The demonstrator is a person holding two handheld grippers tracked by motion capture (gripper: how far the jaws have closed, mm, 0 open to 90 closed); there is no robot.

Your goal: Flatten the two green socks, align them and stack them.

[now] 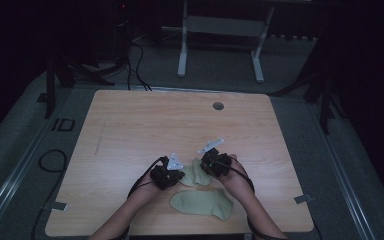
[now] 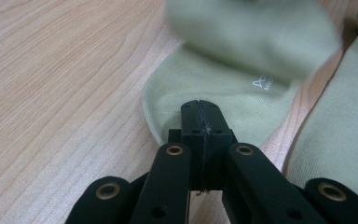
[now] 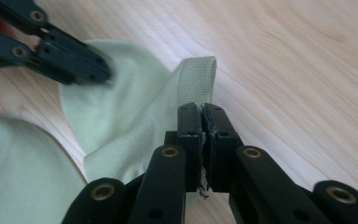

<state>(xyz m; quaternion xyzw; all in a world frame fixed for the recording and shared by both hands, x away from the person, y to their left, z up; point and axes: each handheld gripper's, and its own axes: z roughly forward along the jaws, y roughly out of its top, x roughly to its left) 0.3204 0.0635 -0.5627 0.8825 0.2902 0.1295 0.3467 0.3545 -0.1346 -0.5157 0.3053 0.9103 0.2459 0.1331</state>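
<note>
**Two claws pinch one green sock by its ends**

The right gripper (image 3: 201,108) has its jaws pressed together on the ribbed cuff of the upper sock (image 3: 135,98); a thin edge of cloth shows in the seam between the jaws, and the cuff stands up just past their tips. The left gripper (image 2: 200,103) is likewise clamped tight, its tips sitting on the rounded toe edge of the same sock, with cloth apparently caught between them, though the seam there is too narrow to be sure.

Taking the upper sock as the landmark: in the high view it (image 1: 194,172) lies bunched between the two grippers, the left gripper (image 1: 181,175) at its left end and the right gripper (image 1: 204,164) at its right. Its long axis runs roughly left to right across the table (image 1: 130,125), toe toward the left claw and cuff toward the right, the cuff end lifted and folded.

A second sock (image 1: 202,203) lies flat just nearer the person than the upper sock, its length also running left to right, apart from both claws.
</note>
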